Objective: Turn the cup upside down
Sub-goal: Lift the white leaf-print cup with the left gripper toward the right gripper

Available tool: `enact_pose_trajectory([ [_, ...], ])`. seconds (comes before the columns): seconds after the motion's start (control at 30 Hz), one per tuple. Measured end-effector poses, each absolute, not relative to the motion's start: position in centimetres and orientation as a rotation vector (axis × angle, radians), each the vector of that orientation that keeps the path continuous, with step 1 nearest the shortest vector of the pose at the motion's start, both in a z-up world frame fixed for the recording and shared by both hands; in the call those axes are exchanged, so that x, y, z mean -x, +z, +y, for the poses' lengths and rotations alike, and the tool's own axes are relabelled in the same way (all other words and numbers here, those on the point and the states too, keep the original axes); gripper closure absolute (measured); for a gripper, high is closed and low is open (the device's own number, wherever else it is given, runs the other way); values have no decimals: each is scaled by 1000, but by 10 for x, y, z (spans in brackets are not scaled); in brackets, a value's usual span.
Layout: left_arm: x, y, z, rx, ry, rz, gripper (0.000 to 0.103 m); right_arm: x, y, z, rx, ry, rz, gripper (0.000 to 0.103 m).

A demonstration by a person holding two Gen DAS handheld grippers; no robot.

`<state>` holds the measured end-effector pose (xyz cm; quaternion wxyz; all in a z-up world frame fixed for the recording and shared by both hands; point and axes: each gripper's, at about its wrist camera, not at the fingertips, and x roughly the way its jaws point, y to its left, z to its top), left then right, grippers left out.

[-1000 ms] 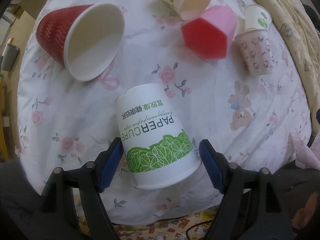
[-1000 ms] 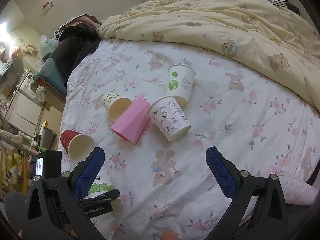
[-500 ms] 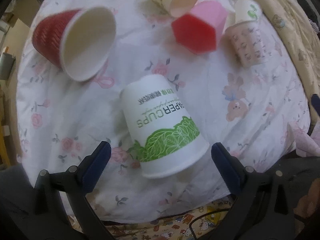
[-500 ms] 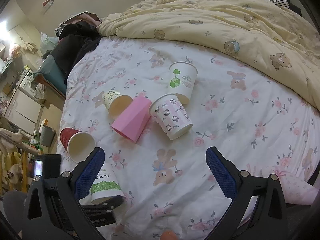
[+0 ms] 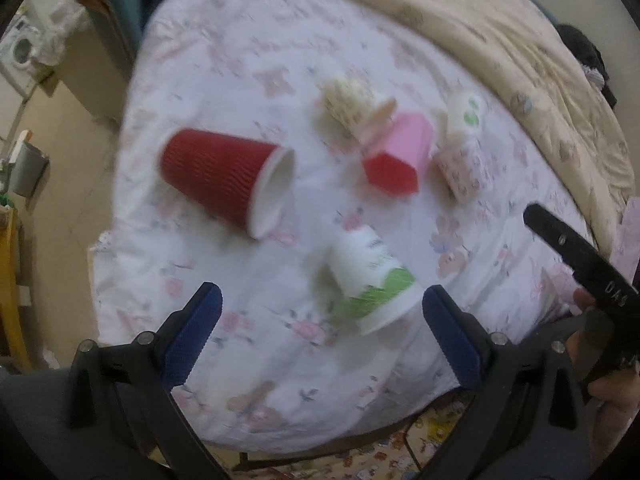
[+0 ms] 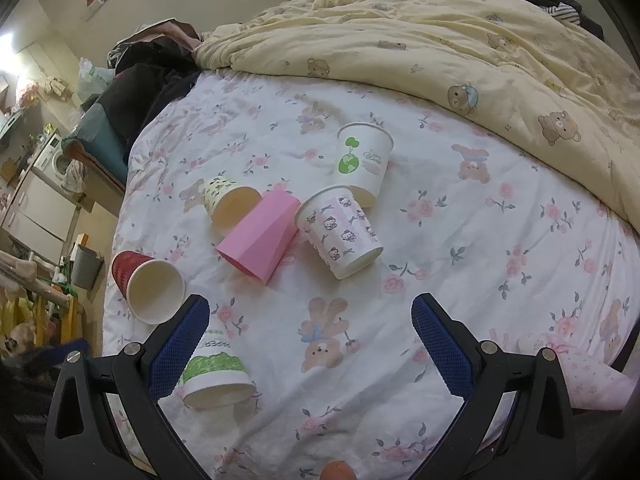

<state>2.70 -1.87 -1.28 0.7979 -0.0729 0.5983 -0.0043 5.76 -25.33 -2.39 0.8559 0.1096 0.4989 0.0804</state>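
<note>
With the green-leaf cup (image 5: 370, 278) set rim-down at lower centre, both the left gripper (image 5: 320, 332) and right gripper (image 6: 310, 346) gape empty, so the next move likely calls for picking another cup.

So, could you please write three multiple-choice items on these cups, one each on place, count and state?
1. Where is the green-leaf paper cup?
A. on the floral sheet, near the left finger of the right gripper
B. on the yellow quilt
C. inside the red cup

2. How many cups are on the bed?
A. four
B. six
C. eight

3. How does the globe-print cup stand?
A. on its side
B. mouth down
C. crushed flat

Key: 1 A, the right wrist view shows it on the sheet there; 2 B, six show in that view; 3 B, its base faces up.
</note>
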Motion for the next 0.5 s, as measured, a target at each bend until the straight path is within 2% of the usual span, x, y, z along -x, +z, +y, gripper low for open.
enact_pose_trajectory([
  [0.3, -23, -23, -3, 127, 2, 1246, 4, -58, -36, -237, -169, 184, 1080, 0],
  [0.5, -23, -57, 9, 313, -55, 1340, 5, -60, -45, -227, -148, 209, 1127, 0],
])
